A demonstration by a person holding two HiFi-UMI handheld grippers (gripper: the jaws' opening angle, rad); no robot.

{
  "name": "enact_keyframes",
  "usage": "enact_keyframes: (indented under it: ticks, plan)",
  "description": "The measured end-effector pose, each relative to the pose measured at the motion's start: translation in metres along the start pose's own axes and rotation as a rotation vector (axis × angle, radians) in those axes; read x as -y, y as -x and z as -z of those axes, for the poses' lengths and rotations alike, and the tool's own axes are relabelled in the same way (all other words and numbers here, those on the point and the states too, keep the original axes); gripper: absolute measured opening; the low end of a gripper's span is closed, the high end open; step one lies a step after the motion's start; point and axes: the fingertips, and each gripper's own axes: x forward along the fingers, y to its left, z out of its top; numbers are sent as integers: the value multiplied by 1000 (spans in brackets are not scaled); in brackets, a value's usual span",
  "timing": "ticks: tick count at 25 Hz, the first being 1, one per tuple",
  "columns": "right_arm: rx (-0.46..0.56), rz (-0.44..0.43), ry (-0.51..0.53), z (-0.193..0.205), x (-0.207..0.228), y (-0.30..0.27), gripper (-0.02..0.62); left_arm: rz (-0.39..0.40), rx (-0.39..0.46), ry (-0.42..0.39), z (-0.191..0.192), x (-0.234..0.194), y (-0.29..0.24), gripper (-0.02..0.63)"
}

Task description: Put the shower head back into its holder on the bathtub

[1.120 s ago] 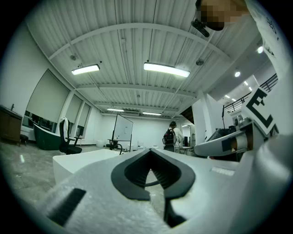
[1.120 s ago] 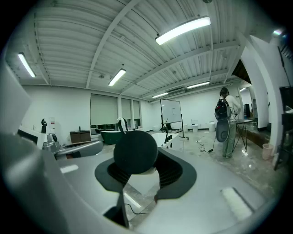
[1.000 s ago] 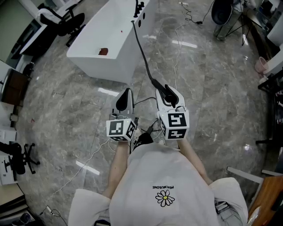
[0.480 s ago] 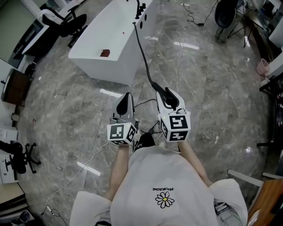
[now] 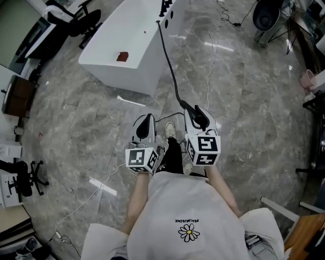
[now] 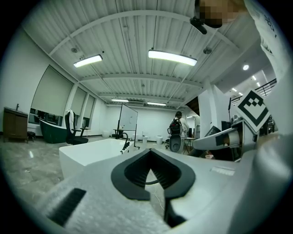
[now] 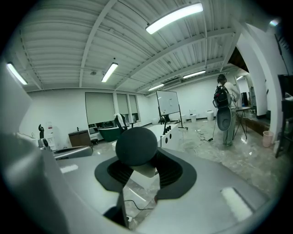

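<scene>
The white bathtub point(image 5: 133, 65) stands on the marble floor ahead, with black tap fittings point(image 5: 165, 6) on its far rim. A black hose point(image 5: 171, 71) runs from the tub's rim to the black shower head point(image 5: 196, 116), on which my right gripper point(image 5: 199, 120) is shut. In the right gripper view the round shower head point(image 7: 136, 146) fills the gap between the jaws, with the tub point(image 7: 170, 131) beyond. My left gripper point(image 5: 144, 126) is held beside it, shut and empty. The left gripper view shows its pads point(image 6: 161, 172) together and the tub point(image 6: 91, 153) ahead.
A small red object point(image 5: 122, 56) lies on the tub's near rim. Thin cables point(image 5: 210, 48) trail over the floor. Office chairs point(image 5: 71, 18) stand at the far left, a tripod point(image 5: 274, 23) at the far right. A person point(image 7: 223, 109) stands in the distance. My foot point(image 5: 169, 133) shows between the grippers.
Both grippers have sunk a little and drawn nearer to my body, the shower head still in the right one. A foot has come into view between them.
</scene>
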Motion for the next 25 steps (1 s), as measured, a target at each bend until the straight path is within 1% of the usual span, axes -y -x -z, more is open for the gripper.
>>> enact_keyframes:
  ticks: [5,8,11,14,18,21,25]
  plan:
    - [-53,9,-7,6,21,-68,137,-15,-47,34,24,-42,-61,-2]
    - [-78,21,-17,-4,39,-118,137,-25,-51,59,22,-68,-112,-2]
    - [-107,36,-14,-21,54,-180,137,-28,-55,85,17,-103,-170,-2]
    - [-110,41,19,-47,62,-246,137,-34,-43,109,8,-146,-228,-2]
    - [-52,27,62,-98,63,-311,137,-22,7,114,-20,-193,-296,-2]
    - [-4,4,91,-135,67,-344,137,-20,48,139,-40,-209,-334,-2]
    - [59,-36,94,-179,80,-392,137,-13,44,128,-47,-214,-383,-2]
